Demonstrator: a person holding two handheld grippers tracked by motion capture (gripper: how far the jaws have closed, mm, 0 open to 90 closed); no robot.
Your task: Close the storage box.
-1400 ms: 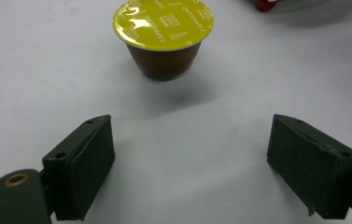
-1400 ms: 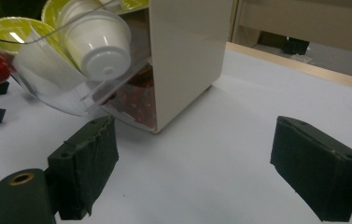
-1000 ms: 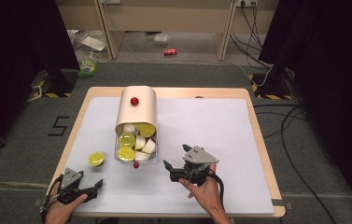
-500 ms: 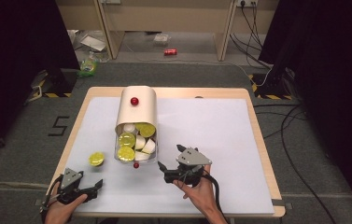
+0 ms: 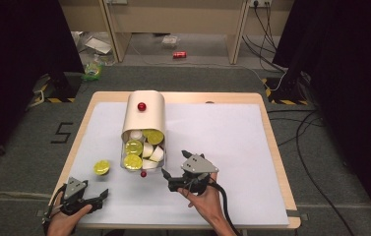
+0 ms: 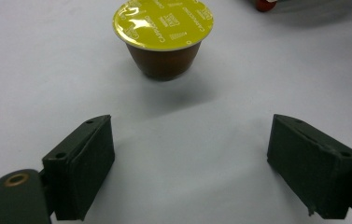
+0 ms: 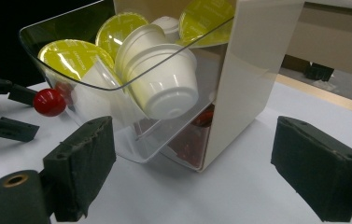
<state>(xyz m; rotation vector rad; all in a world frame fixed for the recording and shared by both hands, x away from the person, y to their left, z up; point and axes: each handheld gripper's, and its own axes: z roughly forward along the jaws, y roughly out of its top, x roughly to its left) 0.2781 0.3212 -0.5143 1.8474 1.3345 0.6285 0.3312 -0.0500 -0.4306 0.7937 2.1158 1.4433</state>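
While the right tongs (image 5: 166, 178) have just been opening beside the near right corner of the capsule dispenser (image 5: 143, 123), nothing sits between their pads and they hold nothing. They have edged nearer to the clear drawer (image 7: 117, 93), pulled out and heaped with yellow-lidded and white capsules, its red knob (image 5: 143, 173) at the near end, so a reach for the drawer or its contents looks likely next. Left tongs (image 5: 102, 196) stand wide and empty at the near left of the counter (image 5: 232, 147), facing the lone yellow-lidded capsule (image 6: 164, 37), apart from it.
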